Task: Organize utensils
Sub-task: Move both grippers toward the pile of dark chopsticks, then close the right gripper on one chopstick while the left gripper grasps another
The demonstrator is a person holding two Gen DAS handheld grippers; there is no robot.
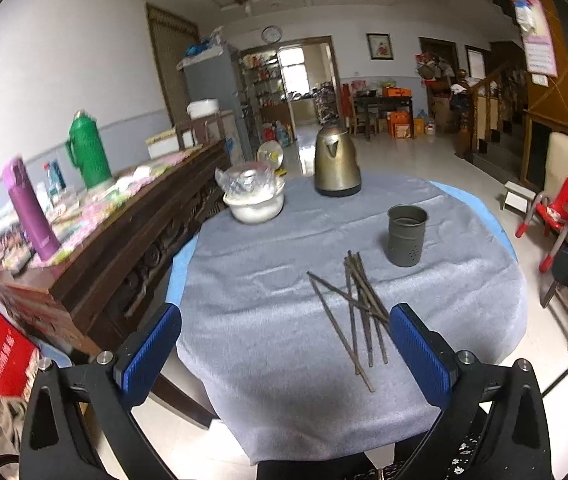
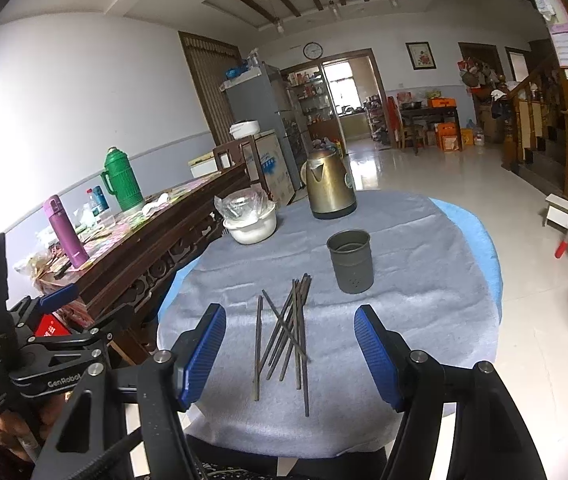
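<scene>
Several dark chopsticks (image 1: 357, 308) lie in a loose crossed pile on the grey tablecloth (image 1: 268, 272); they also show in the right wrist view (image 2: 285, 332). A grey metal utensil holder (image 1: 405, 235) stands upright and empty behind them, also in the right wrist view (image 2: 351, 261). My left gripper (image 1: 284, 354) is open and empty, above the table's near edge, left of the pile. My right gripper (image 2: 289, 354) is open and empty, hovering over the near ends of the chopsticks. The left gripper's body shows at the left of the right wrist view (image 2: 44, 344).
A brass electric kettle (image 1: 336, 162) and a white bowl with a plastic bag (image 1: 254, 196) stand at the table's far side. A dark wooden sideboard (image 1: 124, 240) with a purple flask (image 1: 30, 210) and a green thermos (image 1: 88, 150) runs along the left. Red chairs (image 1: 551, 216) stand at right.
</scene>
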